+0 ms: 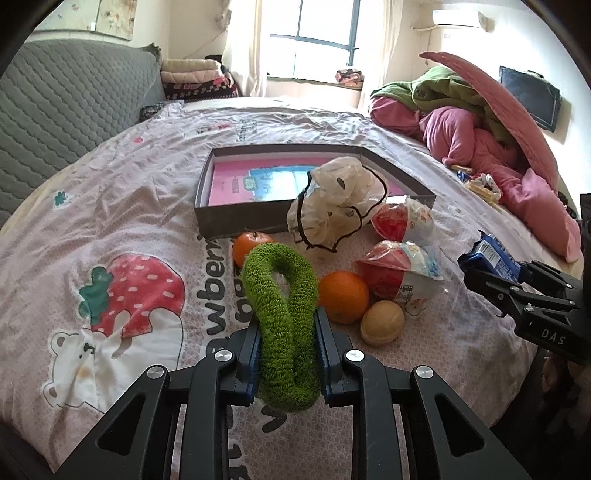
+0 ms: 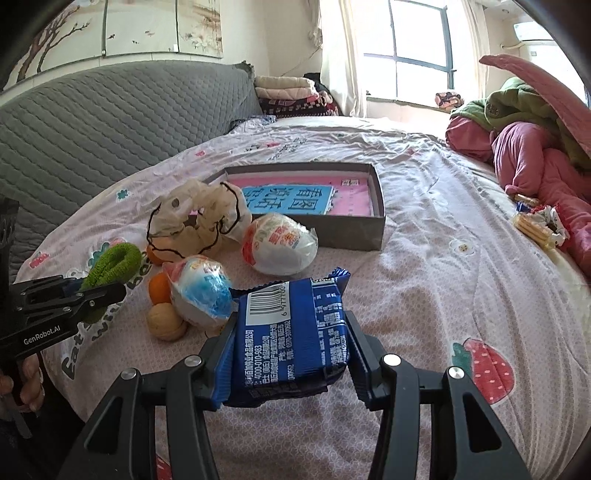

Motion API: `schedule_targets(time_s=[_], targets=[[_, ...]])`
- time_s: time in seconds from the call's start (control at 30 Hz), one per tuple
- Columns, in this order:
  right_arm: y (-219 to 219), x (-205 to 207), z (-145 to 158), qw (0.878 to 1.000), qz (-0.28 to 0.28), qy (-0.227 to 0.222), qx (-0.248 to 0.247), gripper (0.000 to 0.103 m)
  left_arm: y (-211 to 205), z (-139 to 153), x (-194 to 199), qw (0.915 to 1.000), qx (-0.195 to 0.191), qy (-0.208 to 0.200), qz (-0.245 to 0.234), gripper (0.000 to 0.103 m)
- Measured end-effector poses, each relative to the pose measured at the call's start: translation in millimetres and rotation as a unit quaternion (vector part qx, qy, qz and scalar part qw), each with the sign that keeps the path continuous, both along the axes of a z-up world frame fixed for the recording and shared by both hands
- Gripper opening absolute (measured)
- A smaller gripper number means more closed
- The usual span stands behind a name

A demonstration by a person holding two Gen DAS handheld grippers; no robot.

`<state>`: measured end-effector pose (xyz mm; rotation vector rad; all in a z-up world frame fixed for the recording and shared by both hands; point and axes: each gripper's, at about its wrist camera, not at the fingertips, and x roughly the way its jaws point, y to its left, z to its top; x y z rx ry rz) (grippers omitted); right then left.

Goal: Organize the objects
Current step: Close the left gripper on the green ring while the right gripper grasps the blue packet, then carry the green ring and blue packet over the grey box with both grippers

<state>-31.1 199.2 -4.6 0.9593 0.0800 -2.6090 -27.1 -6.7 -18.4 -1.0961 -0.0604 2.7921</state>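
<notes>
Two grips are full: my left gripper (image 1: pixel 286 354) pinches a green fuzzy loop (image 1: pixel 284 317) between nearly closed jaws, its long axis running away from me toward the grey box (image 1: pixel 236 225). My right gripper (image 2: pixel 291 354) clamps a blue snack packet (image 2: pixel 291 332) at moderate width, long axis likewise aimed at that box. Short of the box lie two oranges (image 1: pixel 343 295), a walnut (image 1: pixel 382 321), two wrapped eggs (image 2: pixel 279 243) and a crumpled bag (image 1: pixel 336 199) leaning on its near wall.

A grey quilted headboard (image 2: pixel 110 122) stood along the bed's far-left edge; pink and green bedding (image 1: pixel 480 122) (crumpled) lay heaped at the right edge, below the window (image 1: pixel 321 33).
</notes>
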Motion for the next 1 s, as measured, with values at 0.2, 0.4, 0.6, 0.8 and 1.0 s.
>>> schedule_targets(time_s=[0.2, 0.4, 0.6, 0.8, 1.0], targets=[[0, -2, 8, 1.0, -0.001, 0.013, -0.007, 0.052, 1, 6, -1, 0.9999, -0.008, 0.01, 0.002, 0.025], [-3, -3, 11, 1.0, 0.004, 0.015, -0.013, 0.052, 0, 9, -2, 0.9998, -0.009, 0.016, 0.004, 0.025], [-3, -9, 18, 1.0, 0.008, 0.02, -0.016, 0.052, -2, 14, -10, 0.9998, -0.009, 0.018, 0.009, 0.025], [-7, -16, 25, 1.0, 0.01, 0.026, -0.014, 0.052, -3, 21, -21, 0.9996, -0.011, 0.023, 0.012, 0.025], [-7, -23, 28, 1.0, 0.013, 0.024, -0.014, 0.052, -1, 25, -35, 0.9995, -0.013, 0.026, 0.01, 0.025]])
